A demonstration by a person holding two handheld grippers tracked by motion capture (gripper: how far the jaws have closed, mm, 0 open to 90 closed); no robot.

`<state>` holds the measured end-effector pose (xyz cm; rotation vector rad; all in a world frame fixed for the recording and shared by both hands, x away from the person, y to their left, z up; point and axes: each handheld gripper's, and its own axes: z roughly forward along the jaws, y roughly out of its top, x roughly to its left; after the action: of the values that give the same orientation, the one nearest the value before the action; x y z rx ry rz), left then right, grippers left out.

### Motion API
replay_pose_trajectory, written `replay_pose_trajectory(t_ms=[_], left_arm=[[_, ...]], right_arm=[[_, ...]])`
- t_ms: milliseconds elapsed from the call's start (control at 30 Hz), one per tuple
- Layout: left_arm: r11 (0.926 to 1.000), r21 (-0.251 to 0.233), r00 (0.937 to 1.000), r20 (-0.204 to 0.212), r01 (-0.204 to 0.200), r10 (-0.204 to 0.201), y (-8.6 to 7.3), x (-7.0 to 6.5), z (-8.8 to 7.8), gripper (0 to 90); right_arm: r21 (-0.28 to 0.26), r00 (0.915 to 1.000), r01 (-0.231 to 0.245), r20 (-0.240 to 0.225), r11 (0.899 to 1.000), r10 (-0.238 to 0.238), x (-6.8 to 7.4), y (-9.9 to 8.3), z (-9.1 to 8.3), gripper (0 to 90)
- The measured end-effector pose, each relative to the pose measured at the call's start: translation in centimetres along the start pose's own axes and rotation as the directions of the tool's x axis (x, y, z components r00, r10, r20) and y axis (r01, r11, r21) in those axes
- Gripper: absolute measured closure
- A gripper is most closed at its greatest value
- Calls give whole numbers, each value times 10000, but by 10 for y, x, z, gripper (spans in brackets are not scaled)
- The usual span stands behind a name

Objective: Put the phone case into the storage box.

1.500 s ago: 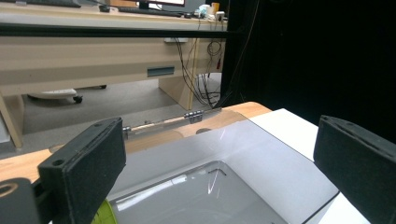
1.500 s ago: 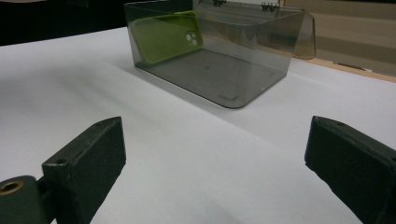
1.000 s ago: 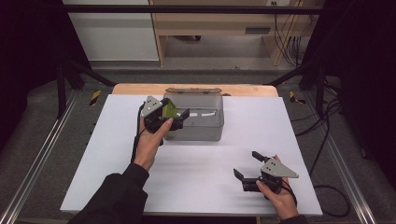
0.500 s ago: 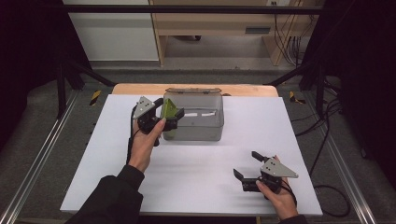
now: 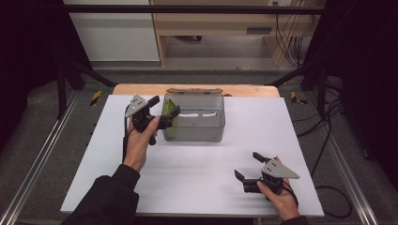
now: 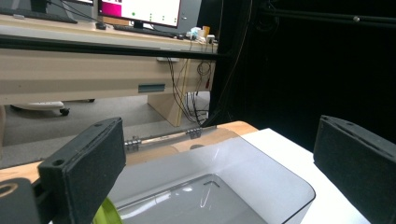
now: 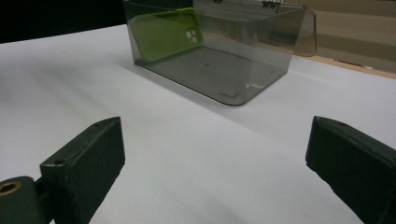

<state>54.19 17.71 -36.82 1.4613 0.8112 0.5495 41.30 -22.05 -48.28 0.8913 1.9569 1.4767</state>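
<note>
Hovering released at the smoky box's (image 5: 195,123) left wall, the left gripper (image 5: 162,115) stood above the green phone case (image 5: 168,123); the right gripper (image 5: 248,172), also released, waited near the table's (image 5: 187,164) front edge.

This is a lab or research workroom set up for recording. The white surface (image 5: 197,178) sits inside a frame of metal rails (image 5: 37,159) with black struts (image 5: 70,70) and dark curtains (image 5: 361,70) on both sides. Beyond it stands a pale wood desk (image 6: 70,70) carrying a monitor (image 6: 140,9) and keyboard (image 6: 37,16), with cables (image 6: 187,88) hanging in a tangle behind it. More cables (image 5: 328,140) trail across the grey floor (image 5: 28,122), where yellow-black tape (image 5: 95,97) marks the frame's feet.
</note>
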Motion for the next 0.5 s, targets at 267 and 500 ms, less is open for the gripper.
replay_pose_trajectory(t_ms=[267,500], left_arm=[[9995,-223,9997,-129,206,-209,6,10,-10,21],[9993,-322,9997,-162,171,-177,11,17,-18,21]], right_arm=[[14,10000,-12,24,10000,12,0,0,0,51],[34,10000,-9,47,10000,9,0,0,0,51]])
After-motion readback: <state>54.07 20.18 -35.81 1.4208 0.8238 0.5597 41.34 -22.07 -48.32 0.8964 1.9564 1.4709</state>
